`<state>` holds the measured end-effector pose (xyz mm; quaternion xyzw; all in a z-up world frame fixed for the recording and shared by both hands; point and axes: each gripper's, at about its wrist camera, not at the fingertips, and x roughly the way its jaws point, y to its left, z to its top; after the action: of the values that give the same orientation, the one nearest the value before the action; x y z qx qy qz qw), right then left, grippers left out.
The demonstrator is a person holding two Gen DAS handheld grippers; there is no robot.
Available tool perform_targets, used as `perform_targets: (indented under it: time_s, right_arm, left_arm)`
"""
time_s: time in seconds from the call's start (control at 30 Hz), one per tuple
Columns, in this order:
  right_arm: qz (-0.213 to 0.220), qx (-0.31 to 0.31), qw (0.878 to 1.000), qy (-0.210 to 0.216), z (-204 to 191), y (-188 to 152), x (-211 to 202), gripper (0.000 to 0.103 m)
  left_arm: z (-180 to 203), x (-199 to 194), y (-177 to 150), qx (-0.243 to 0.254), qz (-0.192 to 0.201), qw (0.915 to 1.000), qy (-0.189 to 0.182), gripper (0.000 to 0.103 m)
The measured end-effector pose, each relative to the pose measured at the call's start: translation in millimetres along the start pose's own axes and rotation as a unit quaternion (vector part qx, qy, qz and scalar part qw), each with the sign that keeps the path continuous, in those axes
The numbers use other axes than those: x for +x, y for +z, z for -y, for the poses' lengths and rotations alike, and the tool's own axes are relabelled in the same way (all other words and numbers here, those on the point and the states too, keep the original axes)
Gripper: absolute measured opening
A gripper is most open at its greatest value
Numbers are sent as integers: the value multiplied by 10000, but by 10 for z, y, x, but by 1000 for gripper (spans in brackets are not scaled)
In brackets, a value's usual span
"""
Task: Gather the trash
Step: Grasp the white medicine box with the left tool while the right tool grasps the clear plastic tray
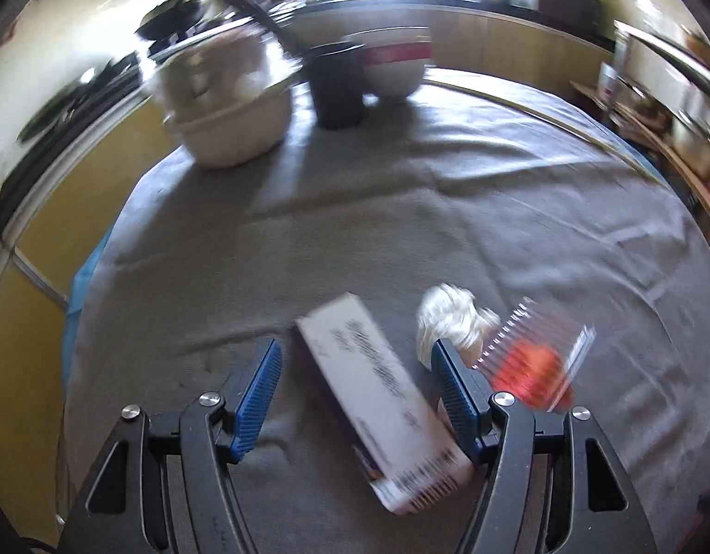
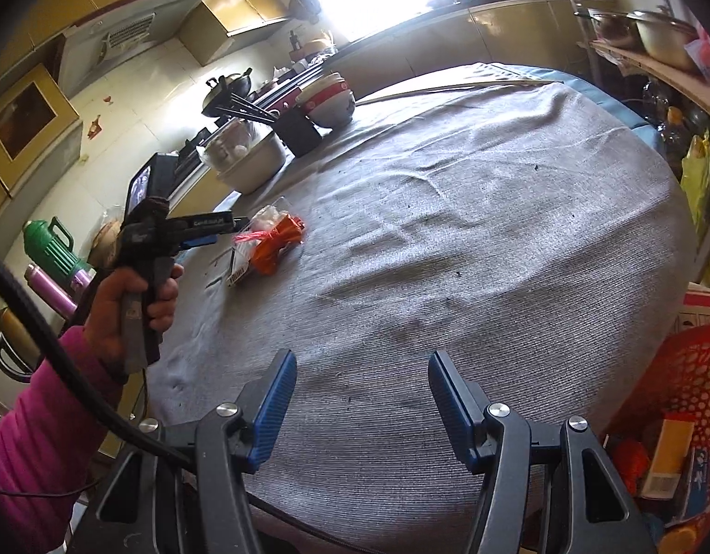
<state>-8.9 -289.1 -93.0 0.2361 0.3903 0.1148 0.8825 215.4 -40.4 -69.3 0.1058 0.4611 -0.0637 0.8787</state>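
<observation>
My left gripper (image 1: 357, 364) is open over the grey tablecloth, with a white carton (image 1: 380, 397) lying between its fingers, apart from both pads. Right of the carton lie a crumpled white tissue (image 1: 447, 316) and a clear wrapper with an orange-red item (image 1: 532, 367). The right wrist view shows the left gripper (image 2: 237, 226) held by a hand at the table's left edge, next to the same trash pile (image 2: 269, 242). My right gripper (image 2: 359, 369) is open and empty above bare cloth near the table's front edge.
A cream pot (image 1: 225, 106), a black cup (image 1: 339, 85) and stacked bowls (image 1: 394, 64) stand at the table's far side. A red mesh basket (image 2: 682, 392) holding trash sits at the right of the table. Thermoses (image 2: 48, 242) stand at the left.
</observation>
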Motion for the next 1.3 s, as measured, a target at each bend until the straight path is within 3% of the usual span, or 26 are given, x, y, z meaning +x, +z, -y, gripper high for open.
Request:
perform_targets:
  time_s: [0.17, 0.27, 0.3, 0.47, 0.6, 0.8, 1.1, 1.3]
  right_arm:
    - [77, 29, 10000, 52, 33, -9, -46, 63]
    - [195, 35, 9998, -20, 71, -11, -134, 63]
    - [232, 74, 9997, -32, 95, -9, -160, 63]
    - [326, 276, 9991, -83, 199, 2, -267, 63]
    - [370, 212, 9990, -154, 174, -9, -318, 63]
    - [396, 245, 9987, -203, 160, -18, -343, 63]
    - [291, 268, 9991, -153, 98, 103, -239, 64]
    - [258, 683, 9973, -44, 143, 398, 34, 67]
  left_arm:
    - [386, -290, -327, 377, -172, 9965, -726, 64]
    - [481, -703, -588, 394, 86, 9853, -1658, 64]
    - [520, -811, -674, 466, 194, 9834, -1741, 65]
    - [525, -946, -876, 560, 362, 9889, -1328, 65]
    - [320, -927, -920, 38, 219, 9905, -1358, 65]
    - [231, -998, -950, -130, 385, 9920, -1195, 67]
    - [-112, -803, -906, -561, 246, 9948, -809, 67]
    - [-222, -542, -684, -791, -27, 9933, -838, 69]
